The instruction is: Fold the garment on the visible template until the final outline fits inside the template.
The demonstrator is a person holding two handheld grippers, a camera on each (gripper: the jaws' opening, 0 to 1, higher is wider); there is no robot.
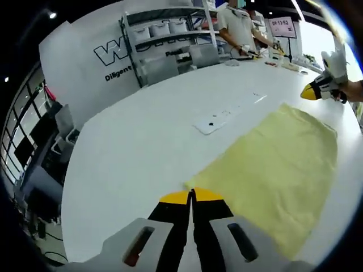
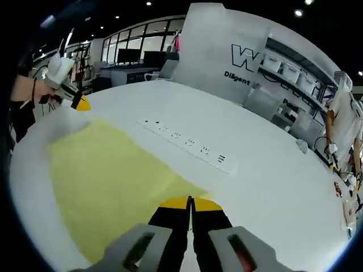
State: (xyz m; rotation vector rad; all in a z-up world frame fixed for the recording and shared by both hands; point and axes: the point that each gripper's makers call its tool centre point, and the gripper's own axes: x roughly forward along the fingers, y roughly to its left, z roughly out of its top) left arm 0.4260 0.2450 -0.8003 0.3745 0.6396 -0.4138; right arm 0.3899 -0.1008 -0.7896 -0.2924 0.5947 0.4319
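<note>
The pale yellow cloth garment (image 1: 272, 164) lies flat on the white table (image 1: 142, 147). Left gripper (image 1: 191, 195), jaws pressed together, sits at its near corner, possibly pinching it; cloth runs toward two o'clock. Right gripper (image 2: 190, 202), likewise closed, meets the opposite corner.

the garment (image 1: 278, 164) is plain pale yellow, no pattern, on a white table (image 1: 142, 147). both the left gripper (image 1: 191, 195) and right gripper (image 2: 189, 202) have yellow tips over black jaws and pale grey bodies. the white wall panel (image 2: 227, 51) carries black lettering.
</note>
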